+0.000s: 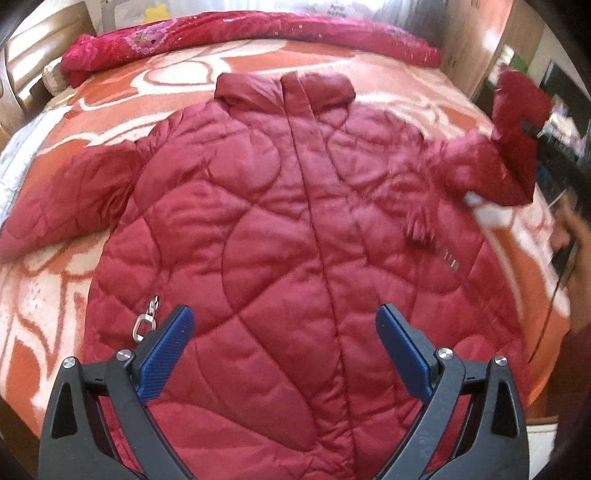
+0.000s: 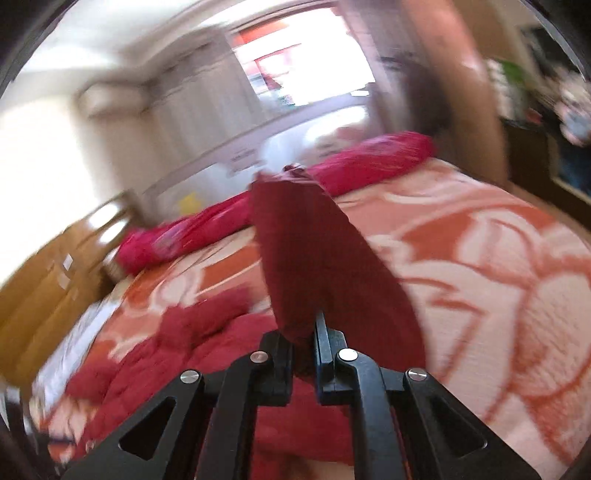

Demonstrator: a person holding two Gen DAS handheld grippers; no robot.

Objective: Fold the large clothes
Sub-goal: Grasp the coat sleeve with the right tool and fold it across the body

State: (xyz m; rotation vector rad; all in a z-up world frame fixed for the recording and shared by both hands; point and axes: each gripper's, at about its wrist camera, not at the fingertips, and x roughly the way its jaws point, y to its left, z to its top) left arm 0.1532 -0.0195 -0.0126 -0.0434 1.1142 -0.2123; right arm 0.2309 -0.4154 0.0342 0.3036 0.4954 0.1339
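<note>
jacket [image 1: 280,229], a red quilted one, lies spread flat on the bed [image 1: 388,81], front up, collar toward the far edge and hem at the near edge. its zipped front runs down the middle. one sleeve [image 1: 62,199] rests flat on the orange and white blanket toward the bed's left edge. the other sleeve [image 1: 513,147] is lifted off the blanket at the right edge, its cuff end raised and blurred.

the left gripper [image 1: 284,347] hangs above the jacket's lower part with its blue pads [image 1: 166,354] spread wide and nothing between them. a metal zip pull [image 1: 146,321] on the jacket's side pocket lies just beside the left pad.

the right gripper [image 2: 304,339] is clenched on the raised sleeve [image 2: 325,266], the dark red cloth pinched between its black fingers and standing up from them. this view is heavily blurred. a hand [image 1: 570,229] shows at the right edge of the left wrist view, holding the gripper.

a rolled pink quilt [image 1: 251,33] lies along the bed's far edge.
</note>
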